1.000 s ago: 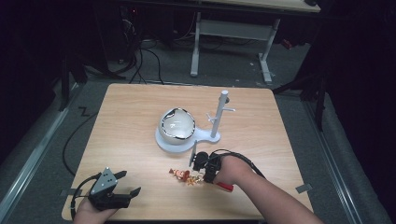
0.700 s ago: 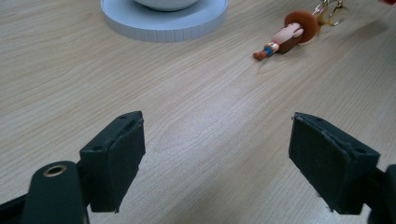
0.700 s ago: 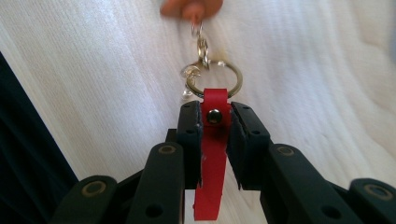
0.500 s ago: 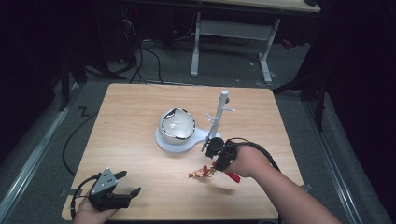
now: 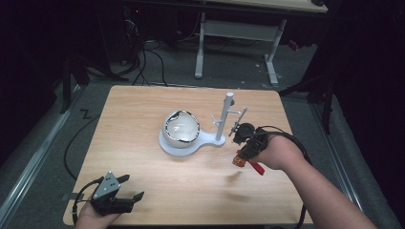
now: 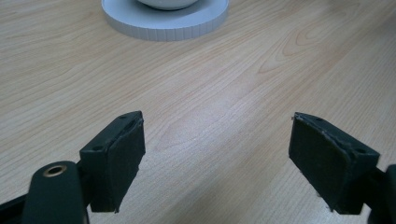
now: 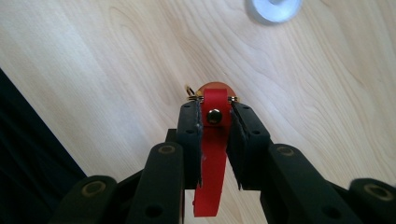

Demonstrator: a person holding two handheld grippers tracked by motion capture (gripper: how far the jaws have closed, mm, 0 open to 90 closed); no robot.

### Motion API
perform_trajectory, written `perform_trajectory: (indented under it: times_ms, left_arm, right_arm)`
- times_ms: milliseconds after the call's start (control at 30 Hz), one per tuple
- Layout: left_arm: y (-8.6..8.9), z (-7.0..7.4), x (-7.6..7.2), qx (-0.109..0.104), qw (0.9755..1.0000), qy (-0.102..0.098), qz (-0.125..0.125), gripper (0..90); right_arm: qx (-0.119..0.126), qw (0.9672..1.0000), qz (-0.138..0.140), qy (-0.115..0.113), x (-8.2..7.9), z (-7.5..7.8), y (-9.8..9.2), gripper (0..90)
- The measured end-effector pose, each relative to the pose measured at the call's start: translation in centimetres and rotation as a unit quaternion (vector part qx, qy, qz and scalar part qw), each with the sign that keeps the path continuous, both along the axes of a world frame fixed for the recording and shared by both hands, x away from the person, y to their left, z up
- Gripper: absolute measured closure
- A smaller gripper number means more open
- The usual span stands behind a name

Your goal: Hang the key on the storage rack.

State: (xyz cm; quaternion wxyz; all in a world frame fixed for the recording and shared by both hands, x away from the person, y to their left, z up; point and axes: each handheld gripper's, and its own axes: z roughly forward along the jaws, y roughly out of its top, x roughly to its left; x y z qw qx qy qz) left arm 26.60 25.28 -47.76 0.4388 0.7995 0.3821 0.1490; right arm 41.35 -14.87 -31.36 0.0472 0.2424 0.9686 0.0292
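While lifted, right gripper (image 7: 214, 119) clamps red strap (image 7: 211, 158) — left gripper (image 6: 215, 163) wide.

A desk (image 5: 143, 124) of pale wood with visible grain and a smooth, faintly satin finish. On it, a white stand (image 5: 191, 143) of matt plastic, its round base ribbed along the edge, carries a glossy bowl (image 5: 181, 126). The left hand-held gripper (image 6: 217, 156) has matt black, slightly rough pads. The right hand-held gripper (image 7: 215, 123) clamps a smooth red strap (image 7: 211, 158) with a shiny brass stud.
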Motion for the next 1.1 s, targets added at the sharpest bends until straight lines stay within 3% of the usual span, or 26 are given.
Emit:
perform_trajectory:
  times_ms: [167,633,833,1100]
  left_arm:
    - [-0.1,0.0,0.0,0.002,1.0000,0.001,-0.002,19.2]
    - [0.0,0.0,0.0,0.002,1.0000,0.001,0.001,19.2]
    - [-0.1,0.0,0.0,0.003,1.0000,0.001,0.000,19.2]
    - [0.0,0.0,-0.1,0.003,1.0000,0.001,0.000,19.3]
  right_arm:
    - [0.004,0.9997,-0.023,-0.003,0.3,1.3,-1.3,75.1]
    - [-0.006,0.9985,-0.042,-0.035,1.0,4.1,-2.5,75.0]
    - [0.005,0.9976,-0.053,-0.044,1.9,5.1,-3.0,75.0]
    - [0.003,0.9966,-0.076,-0.032,3.3,5.6,-3.1,75.0]
